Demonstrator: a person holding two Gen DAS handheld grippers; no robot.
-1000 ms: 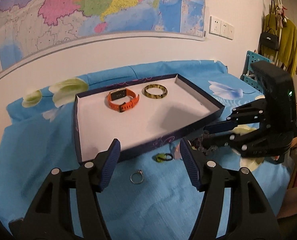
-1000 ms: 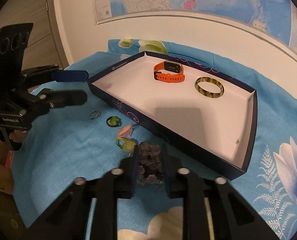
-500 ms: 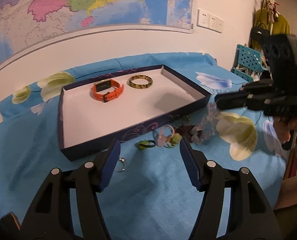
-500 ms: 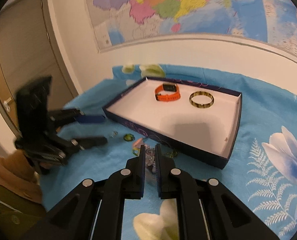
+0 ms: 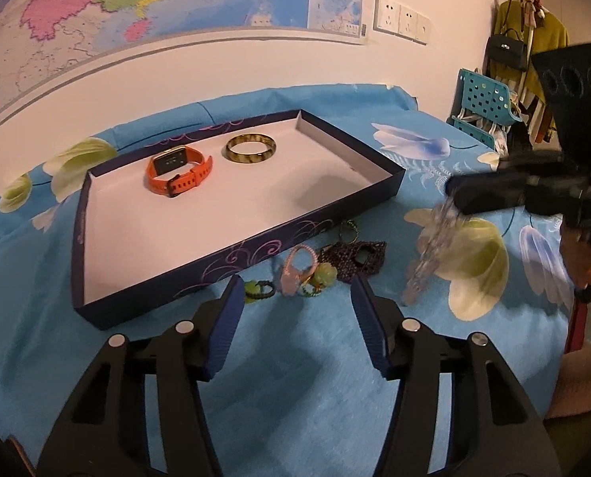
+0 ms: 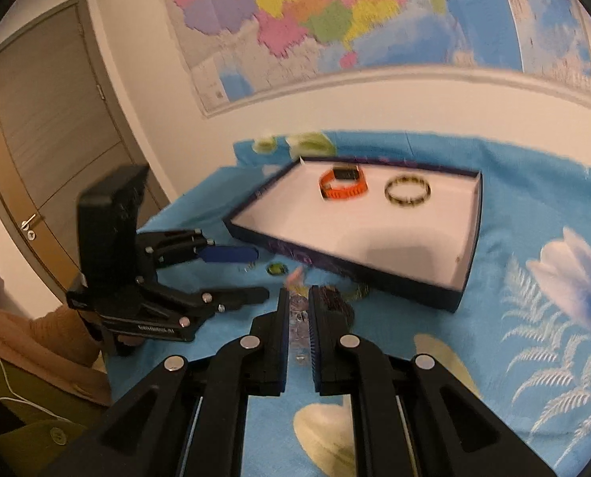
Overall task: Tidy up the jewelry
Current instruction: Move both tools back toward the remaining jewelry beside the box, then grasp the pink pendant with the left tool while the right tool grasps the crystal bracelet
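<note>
A dark blue tray [image 5: 96, 310] holds an orange watch [image 5: 178, 175] and a mottled bangle [image 5: 251, 150]. Loose pieces lie on the blue cloth along its front wall: a green ring [image 5: 259, 290], a pink bracelet [image 5: 297, 268] and a dark beaded piece [image 5: 357, 256]. My left gripper [image 5: 295, 282] hovers just short of them, its jaws closing with nothing pressed between the pads. My right gripper [image 6: 298, 294] is shut on a clear crystal bracelet [image 5: 426, 258], which dangles above the cloth at the right. The tray [image 6: 466, 254] lies ahead of it.
A wall with a map runs behind the table. A door [image 6: 37, 159] stands far left in the right wrist view. A teal crate [image 5: 482, 103] and hanging clothes [image 5: 534, 39] are at the right. A brown sleeve [image 6: 49, 338] lies below the left gripper [image 6: 261, 274].
The right gripper closed on the clear bracelet and lifted it off the cloth. The left gripper shifted towards the loose pieces, and its jaws narrowed a little.
</note>
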